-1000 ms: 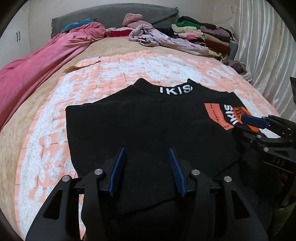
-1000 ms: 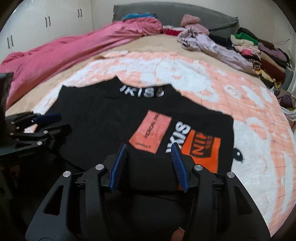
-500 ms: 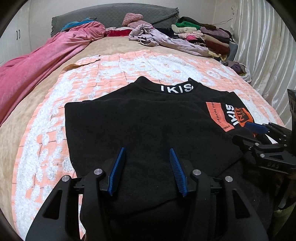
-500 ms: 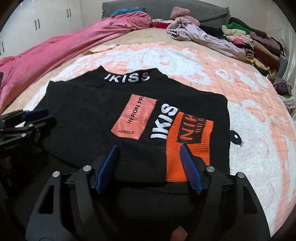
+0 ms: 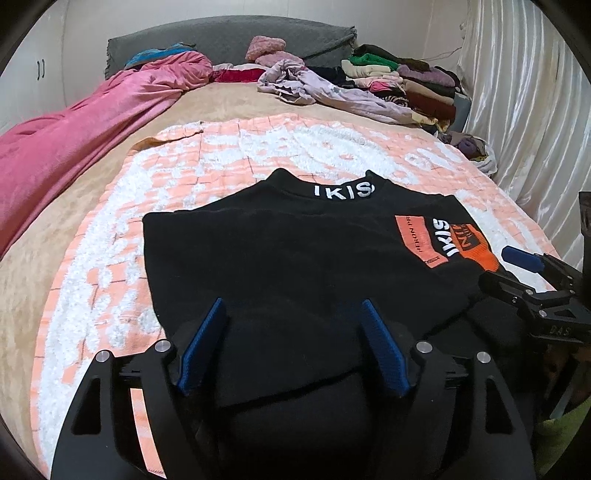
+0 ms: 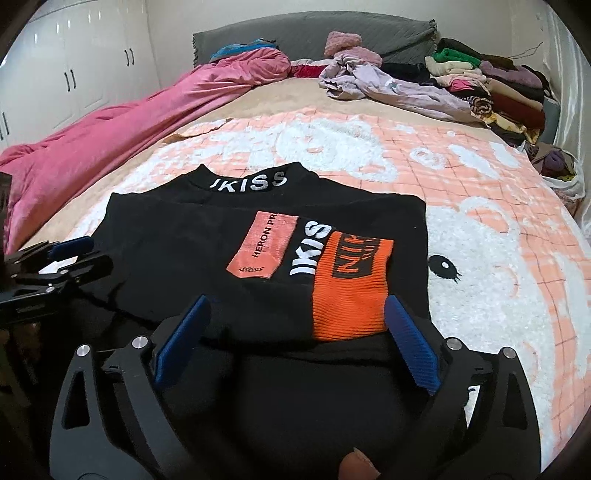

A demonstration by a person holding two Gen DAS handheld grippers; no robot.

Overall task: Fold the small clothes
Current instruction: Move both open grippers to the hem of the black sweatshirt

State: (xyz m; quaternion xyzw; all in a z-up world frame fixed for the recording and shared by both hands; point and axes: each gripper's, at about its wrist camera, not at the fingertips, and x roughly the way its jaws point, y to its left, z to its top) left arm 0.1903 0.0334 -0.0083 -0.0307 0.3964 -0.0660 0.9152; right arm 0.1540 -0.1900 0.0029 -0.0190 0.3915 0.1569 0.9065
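- Beyond the black sweater (image 6: 207, 243), the peach-and-white blanket (image 6: 369, 147) lies bare.
- A pink duvet (image 6: 129, 114) bounds the left side.
- Piled clothes (image 6: 491, 88) crowd the far right corner.

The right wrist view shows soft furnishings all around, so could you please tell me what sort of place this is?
Most likely a bedroom: a black sweater lies on a bed with a grey padded headboard, beside white wardrobe doors and a stack of folded clothes.

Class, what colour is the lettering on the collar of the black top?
White lettering on the black top, clearest in the right wrist view.
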